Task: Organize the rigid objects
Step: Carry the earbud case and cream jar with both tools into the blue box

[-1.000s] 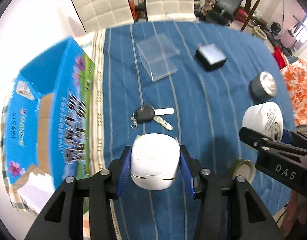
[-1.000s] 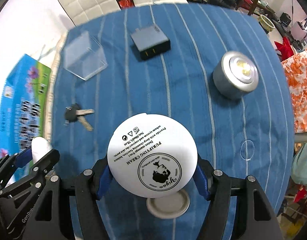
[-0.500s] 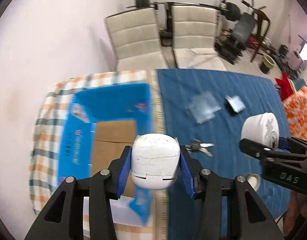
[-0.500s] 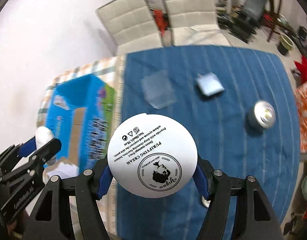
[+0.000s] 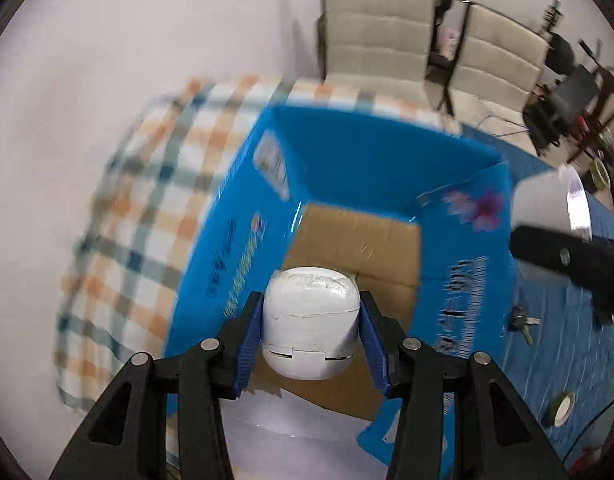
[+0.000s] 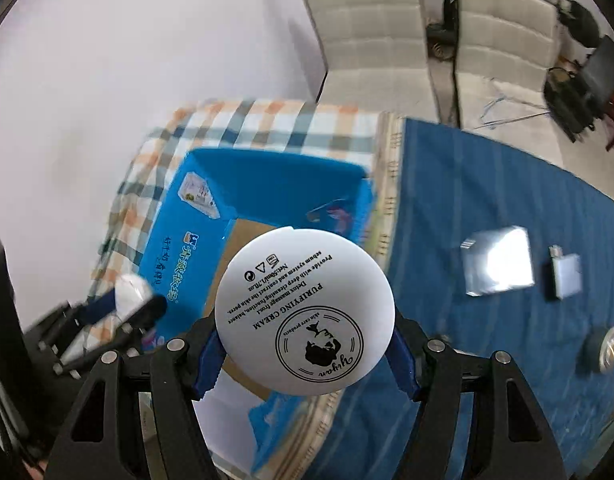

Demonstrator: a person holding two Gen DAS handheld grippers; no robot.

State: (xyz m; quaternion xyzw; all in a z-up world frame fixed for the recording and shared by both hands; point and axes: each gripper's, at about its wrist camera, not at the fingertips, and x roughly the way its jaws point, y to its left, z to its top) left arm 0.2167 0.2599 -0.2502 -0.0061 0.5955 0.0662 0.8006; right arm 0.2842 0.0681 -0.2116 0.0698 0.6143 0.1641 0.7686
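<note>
Case [image 5: 309,316] first: a rounded white shell, pinched between the blue pads of my left gripper [image 5: 310,330] and carried above the brown floor of the blue box [image 5: 371,156], whose flaps stand open around it. My right gripper [image 6: 306,354] is clamped just as firmly on the cream jar [image 6: 305,314], its white printed base turned toward the camera; in that view the jar hangs over the near right corner of the box [image 6: 267,172], more above the edge than above the opening. So I judge this the carry-and-drop step, with both loads arriving at the box together. The case looks ready to go: I should lower it into the cardboard well before easing the pads apart, since a hard shell let go from height may bounce or knock a flap. The jar needs to travel further in over the opening first, and the two tools are close enough that I would release one at a time. Beyond the box, on the blue cloth [image 6: 487,184], wait the keys [image 5: 523,324], a clear box [image 6: 497,262], a grey adapter [image 6: 567,276] and a puck light [image 6: 605,350]. Two pale chairs [image 6: 371,32] stand behind.
</note>
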